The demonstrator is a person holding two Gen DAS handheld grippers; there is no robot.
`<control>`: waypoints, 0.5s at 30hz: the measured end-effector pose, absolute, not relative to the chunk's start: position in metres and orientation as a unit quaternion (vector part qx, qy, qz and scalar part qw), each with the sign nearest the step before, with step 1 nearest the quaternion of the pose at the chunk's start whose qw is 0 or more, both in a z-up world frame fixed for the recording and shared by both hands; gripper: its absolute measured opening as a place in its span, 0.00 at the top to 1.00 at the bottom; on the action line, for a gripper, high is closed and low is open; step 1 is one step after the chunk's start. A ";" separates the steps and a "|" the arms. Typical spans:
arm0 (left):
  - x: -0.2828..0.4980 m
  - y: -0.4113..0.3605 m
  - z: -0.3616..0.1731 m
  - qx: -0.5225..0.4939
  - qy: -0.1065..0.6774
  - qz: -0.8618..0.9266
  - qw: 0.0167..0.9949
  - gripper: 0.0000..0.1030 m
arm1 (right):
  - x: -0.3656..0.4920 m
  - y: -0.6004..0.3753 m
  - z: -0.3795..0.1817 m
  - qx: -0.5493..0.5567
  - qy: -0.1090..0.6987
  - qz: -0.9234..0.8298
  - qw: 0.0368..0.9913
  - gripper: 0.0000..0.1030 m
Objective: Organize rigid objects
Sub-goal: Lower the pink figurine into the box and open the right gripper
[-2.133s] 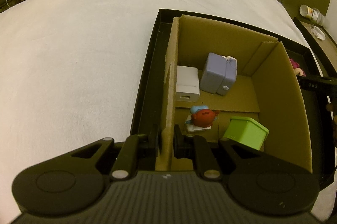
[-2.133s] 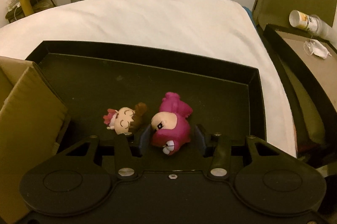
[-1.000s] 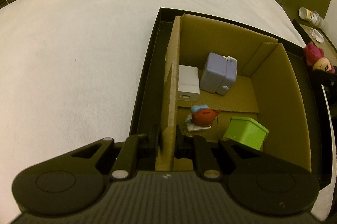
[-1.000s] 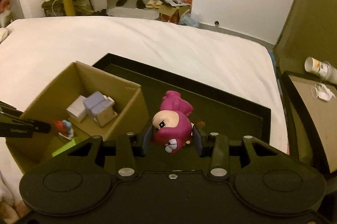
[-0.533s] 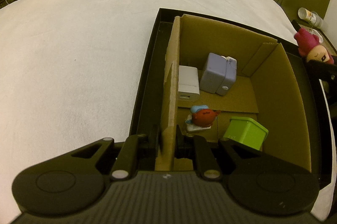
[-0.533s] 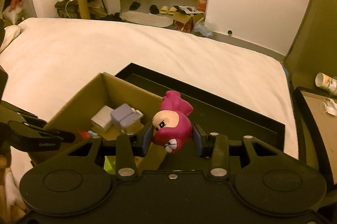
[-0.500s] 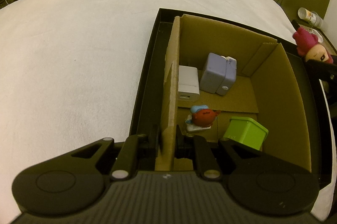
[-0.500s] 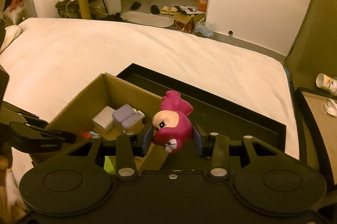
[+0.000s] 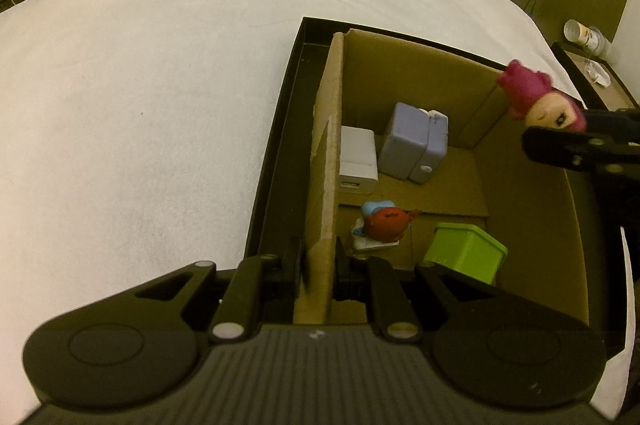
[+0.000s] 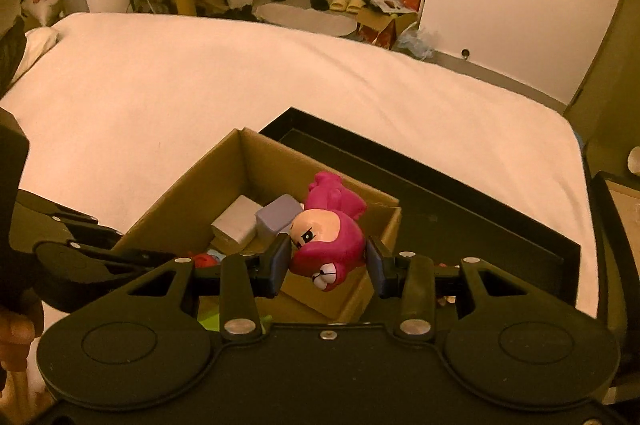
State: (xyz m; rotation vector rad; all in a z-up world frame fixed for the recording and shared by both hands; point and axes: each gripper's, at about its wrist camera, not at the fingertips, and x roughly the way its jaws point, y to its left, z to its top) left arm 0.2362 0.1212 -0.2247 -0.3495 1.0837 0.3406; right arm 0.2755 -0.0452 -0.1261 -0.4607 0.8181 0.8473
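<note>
Right wrist view: my right gripper [image 10: 327, 265] clamps its fingers on the pink figurine [image 10: 328, 237] above the cardboard box [image 10: 192, 201]; my left gripper [image 9: 318, 265] pinches the box's wall.

The cardboard box [image 9: 532, 209] sits in the tray [image 9: 276, 145] on the bed [image 9: 140, 97]. In the box, the charger [image 9: 358, 161] and case [image 9: 414, 141] lie at its far end, the cube [image 9: 466, 257] and small toy [image 9: 384, 223] nearer.

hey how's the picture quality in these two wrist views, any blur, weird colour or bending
Left wrist view: warm yellow cast, white bedsheet bulges from fisheye bending, brown cardboard box interior sharp. Right wrist view: same amber tint, pink round-headed toy figure crisp, room behind softer, edges curved.
</note>
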 end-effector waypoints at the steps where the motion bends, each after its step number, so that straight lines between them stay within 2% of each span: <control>1: 0.236 0.121 -0.224 -0.165 0.510 0.160 0.829 0.88 | 0.276 -0.043 -0.127 -0.218 0.383 0.396 0.806 0.61; 15: 0.234 0.123 -0.225 -0.169 0.507 0.157 0.830 0.87 | 0.272 -0.018 -0.149 -0.268 0.390 0.373 0.798 0.61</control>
